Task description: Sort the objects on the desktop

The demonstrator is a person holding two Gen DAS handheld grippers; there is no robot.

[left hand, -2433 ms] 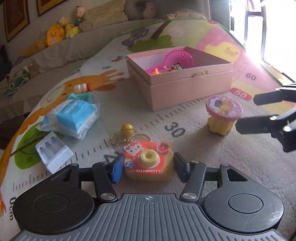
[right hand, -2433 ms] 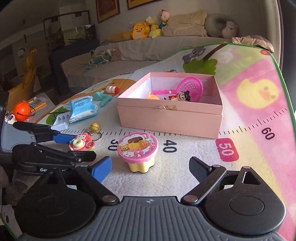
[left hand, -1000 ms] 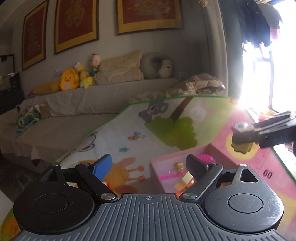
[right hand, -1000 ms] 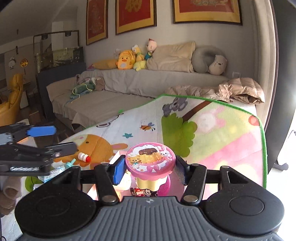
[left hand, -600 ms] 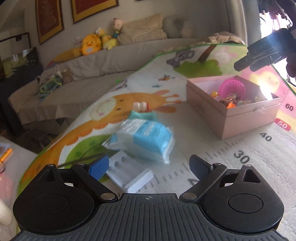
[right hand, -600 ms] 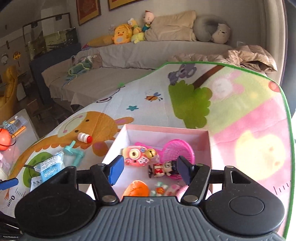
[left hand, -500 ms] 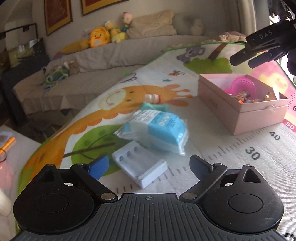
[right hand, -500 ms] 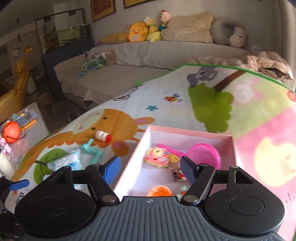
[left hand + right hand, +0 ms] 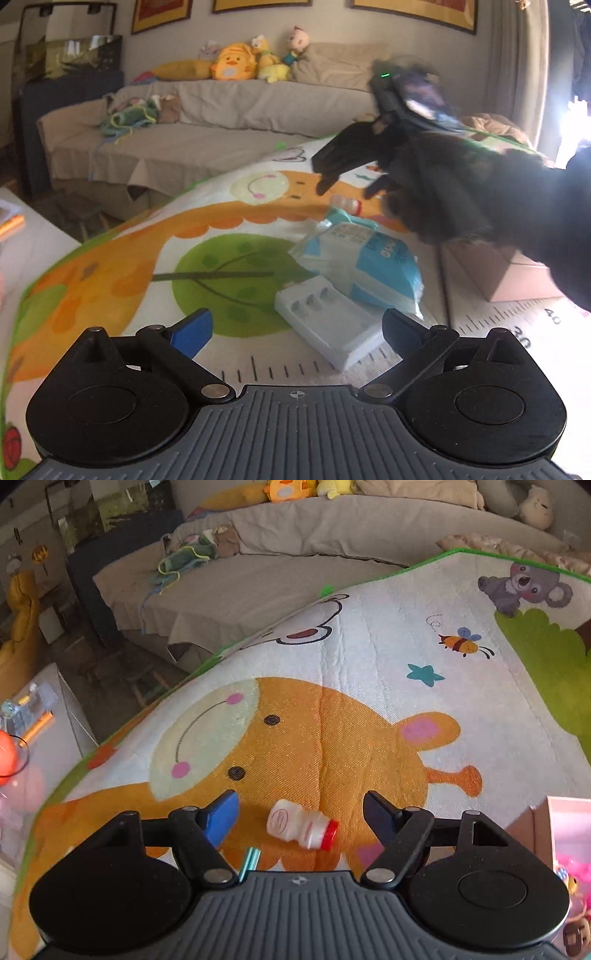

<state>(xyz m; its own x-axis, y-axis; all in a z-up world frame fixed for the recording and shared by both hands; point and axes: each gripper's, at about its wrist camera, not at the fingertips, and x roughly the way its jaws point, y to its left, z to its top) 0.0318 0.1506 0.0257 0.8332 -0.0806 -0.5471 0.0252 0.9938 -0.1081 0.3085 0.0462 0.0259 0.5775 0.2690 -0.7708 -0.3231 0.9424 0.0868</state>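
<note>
1. Spreading under both tools: printed play mat [image 9: 369, 657], with an orange giraffe, a green tree and a ruler strip along the near edge.
2. Standing to the right of both tools: pink box [image 9: 517, 280], partly hidden by a dark gloved hand [image 9: 461, 192] in the left wrist view; only its corner seen at the right edge of the right wrist view, with pink toys inside.
3. Lying ahead of the left gripper [image 9: 295, 328], a little right of its midline: blue tissue pack [image 9: 362, 258], flat on the mat, touching the charger's far end.
4. Lying just ahead of the left gripper, between its fingers but clear of both pads: white battery charger [image 9: 328, 325], flat on the mat. Jaws opening, nearly as wide as possible, holding nothing.
5. Reaching in from the right, above and beyond the tissue pack: right gripper [image 9: 299, 816], tilted down toward the mat, blurred in the left wrist view.
6. Lying on its side between the right gripper's fingers, on the giraffe print: small white bottle [image 9: 301, 829] with a red cap pointing right. Jaws closing, pads well apart from the bottle on either side, gripping nothing.
7. Peeking out just below the bottle, against the right tool's body: teal piece [image 9: 249, 862], mostly hidden.
</note>
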